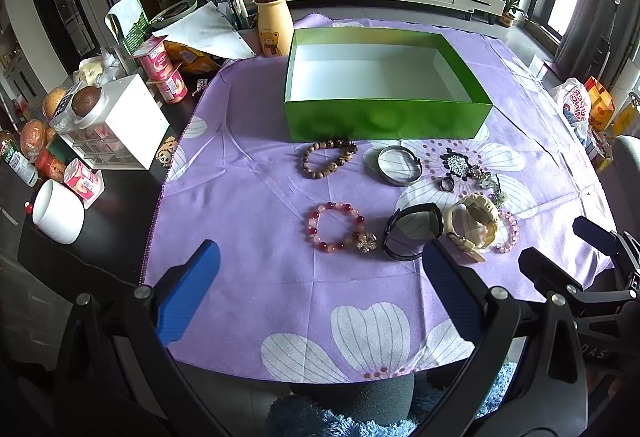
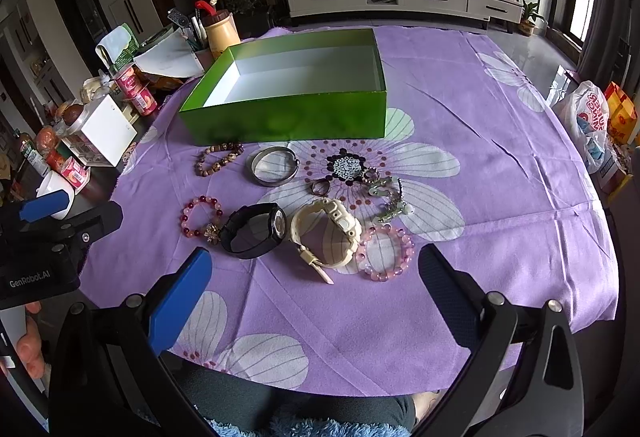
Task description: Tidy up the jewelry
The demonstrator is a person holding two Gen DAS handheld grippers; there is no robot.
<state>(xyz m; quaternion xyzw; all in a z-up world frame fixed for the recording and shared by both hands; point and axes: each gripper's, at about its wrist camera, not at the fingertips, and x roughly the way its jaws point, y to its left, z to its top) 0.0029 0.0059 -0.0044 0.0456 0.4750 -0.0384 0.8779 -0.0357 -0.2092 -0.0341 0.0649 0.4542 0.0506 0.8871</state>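
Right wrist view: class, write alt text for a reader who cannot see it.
An empty green box sits on a purple floral cloth, with jewelry laid out in front of it: bead bracelets, a silver bangle, a black watch and a cream watch. The open right gripper hovers nearest the watches, holding nothing.

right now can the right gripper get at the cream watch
Probably yes: the right gripper is open and empty, and only bare purple cloth lies between it and the cream watch.
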